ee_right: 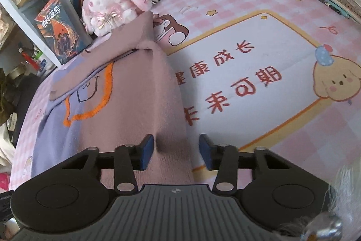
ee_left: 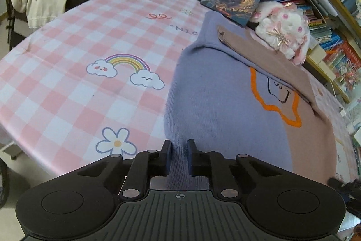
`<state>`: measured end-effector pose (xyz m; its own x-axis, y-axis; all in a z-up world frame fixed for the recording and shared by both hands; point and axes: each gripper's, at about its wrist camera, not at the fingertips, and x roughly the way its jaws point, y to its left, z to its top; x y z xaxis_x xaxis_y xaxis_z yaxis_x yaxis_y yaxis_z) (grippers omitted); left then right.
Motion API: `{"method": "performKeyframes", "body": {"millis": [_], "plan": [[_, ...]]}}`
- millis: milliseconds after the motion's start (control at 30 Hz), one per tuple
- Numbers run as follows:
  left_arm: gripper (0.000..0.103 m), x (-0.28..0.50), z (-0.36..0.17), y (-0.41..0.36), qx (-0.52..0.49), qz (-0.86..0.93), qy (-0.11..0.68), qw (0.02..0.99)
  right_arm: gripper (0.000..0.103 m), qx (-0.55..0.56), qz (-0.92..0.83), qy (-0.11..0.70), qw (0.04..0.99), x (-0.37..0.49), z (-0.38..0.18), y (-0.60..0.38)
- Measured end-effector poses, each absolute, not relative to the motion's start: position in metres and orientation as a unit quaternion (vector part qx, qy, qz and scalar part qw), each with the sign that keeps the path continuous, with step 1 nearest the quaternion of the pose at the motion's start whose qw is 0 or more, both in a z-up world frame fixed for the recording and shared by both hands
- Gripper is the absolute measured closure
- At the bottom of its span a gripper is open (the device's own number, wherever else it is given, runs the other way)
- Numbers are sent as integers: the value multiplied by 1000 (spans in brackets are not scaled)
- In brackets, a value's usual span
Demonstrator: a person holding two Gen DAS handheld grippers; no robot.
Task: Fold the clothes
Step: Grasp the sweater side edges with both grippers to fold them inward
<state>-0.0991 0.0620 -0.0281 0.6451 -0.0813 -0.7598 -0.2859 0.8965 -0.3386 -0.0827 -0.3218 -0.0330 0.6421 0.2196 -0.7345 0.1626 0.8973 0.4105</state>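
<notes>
Left wrist: left gripper (ee_left: pixel 179 156) pinches soft sweater (ee_left: pixel 216 105) hem at table (ee_left: pixel 74 92) edge; right gripper (ee_right: pixel 177 154) gapes astride its pink corner.

A pink checked table cover (ee_left: pixel 67 73) carries the sweater (ee_left: pixel 214 101) and plush rabbit (ee_right: pixel 112 8).

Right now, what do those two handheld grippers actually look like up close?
Both match: the left gripper and right gripper have black linkage arms with silver rivets, blue pads on the fingers, two round black discs, and a grey ribbed base bearing a small crosshair mark.
</notes>
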Motion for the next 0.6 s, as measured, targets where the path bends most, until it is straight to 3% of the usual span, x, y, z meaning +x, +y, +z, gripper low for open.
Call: {"method": "performKeyframes", "body": {"millis": [33, 133, 433, 600], "plan": [[92, -99, -23, 60, -223, 45, 411, 883, 89, 233, 27, 427, 873, -81, -33, -320], [90, -98, -12, 50, -209, 5, 398, 893, 89, 245, 73, 411, 875, -81, -24, -313], [78, -100, -29, 65, -254, 10, 435, 864, 74, 262, 71, 438, 857, -87, -35, -317], [72, -100, -37, 73, -289, 24, 442, 849, 73, 277, 75, 439, 851, -92, -39, -321]]}}
